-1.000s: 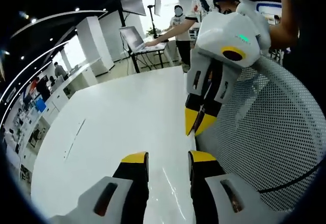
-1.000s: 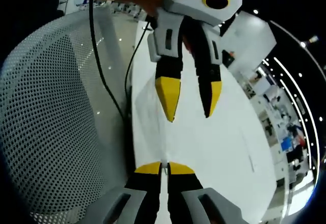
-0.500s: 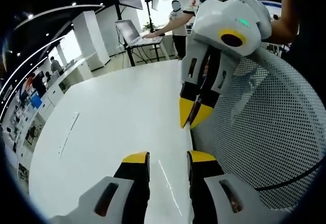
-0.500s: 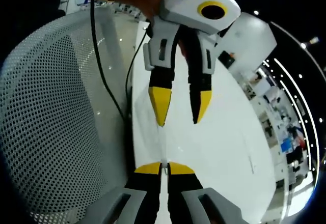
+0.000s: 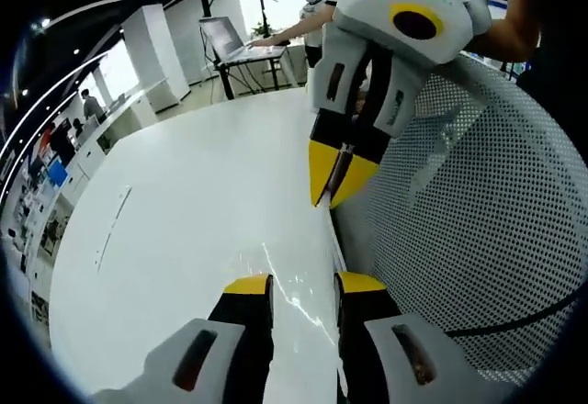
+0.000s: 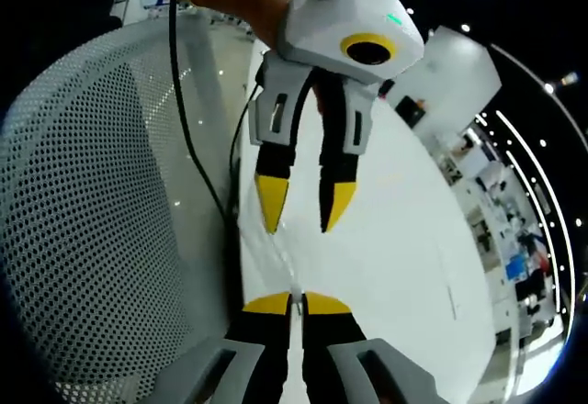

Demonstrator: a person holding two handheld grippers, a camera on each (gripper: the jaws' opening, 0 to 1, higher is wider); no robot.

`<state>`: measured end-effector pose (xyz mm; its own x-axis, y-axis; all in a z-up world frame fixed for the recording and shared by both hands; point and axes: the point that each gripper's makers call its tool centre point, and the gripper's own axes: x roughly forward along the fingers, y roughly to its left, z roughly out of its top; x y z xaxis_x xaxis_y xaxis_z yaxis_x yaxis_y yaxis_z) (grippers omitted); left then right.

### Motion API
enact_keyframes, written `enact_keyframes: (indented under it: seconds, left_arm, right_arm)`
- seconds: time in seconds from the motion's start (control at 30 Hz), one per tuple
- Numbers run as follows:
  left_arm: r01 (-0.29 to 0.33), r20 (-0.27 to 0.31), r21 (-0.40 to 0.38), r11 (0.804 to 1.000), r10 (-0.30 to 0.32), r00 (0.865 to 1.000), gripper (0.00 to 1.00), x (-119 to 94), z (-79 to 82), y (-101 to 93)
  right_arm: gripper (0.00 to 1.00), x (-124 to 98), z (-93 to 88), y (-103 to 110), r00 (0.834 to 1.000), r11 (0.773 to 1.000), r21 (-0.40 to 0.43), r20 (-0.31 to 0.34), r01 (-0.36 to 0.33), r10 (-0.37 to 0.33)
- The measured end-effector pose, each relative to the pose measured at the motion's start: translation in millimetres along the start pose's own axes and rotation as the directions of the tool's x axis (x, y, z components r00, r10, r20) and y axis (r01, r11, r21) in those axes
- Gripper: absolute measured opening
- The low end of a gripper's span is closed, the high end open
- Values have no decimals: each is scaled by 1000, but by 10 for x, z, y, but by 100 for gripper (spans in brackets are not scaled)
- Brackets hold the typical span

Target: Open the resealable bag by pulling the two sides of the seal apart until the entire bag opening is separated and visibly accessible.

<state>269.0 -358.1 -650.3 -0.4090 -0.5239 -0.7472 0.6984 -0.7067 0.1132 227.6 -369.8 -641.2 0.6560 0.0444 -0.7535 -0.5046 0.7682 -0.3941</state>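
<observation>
You hold two grippers, the left gripper (image 5: 304,286) and the right gripper (image 6: 290,299), above one white counter (image 5: 184,211), beside one mesh chair (image 5: 478,230).

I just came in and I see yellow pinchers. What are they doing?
A person holds a gripper in each hand over a white table, next to a white mesh chair back. The right gripper is pinched shut on a thin clear edge, which looks like the resealable bag lying on the table. The left gripper is open, its jaws on either side of that clear film. The bag isn't visibly pulled open yet.
</observation>
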Motion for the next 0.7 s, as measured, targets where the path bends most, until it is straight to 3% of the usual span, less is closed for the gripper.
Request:
enact_keyframes:
  seconds: [0.2, 0.5, 0.63, 0.7]
  left_arm:
    - [27, -39, -43, 999, -29, 999, 17, 66, -103, -41]
    - [41, -26, -78, 996, -43, 999, 0, 141, -113, -66]
    - [22, -14, -103, 994, -23, 1000, 0, 141, -96, -38]
    - [20, 3, -163, 986, -19, 1000, 0, 138, -73, -37]
  right_arm:
    - [0, -4, 19, -10, 1000, 1000, 12, 13, 1, -1]
    - [0, -7, 2, -20, 1000, 1000, 19, 8, 6, -6]
    - [0, -8, -15, -33, 1000, 1000, 29, 3, 11, -11]
    - [0, -15, -31, -75, 999, 999, 40, -3, 34, -34]
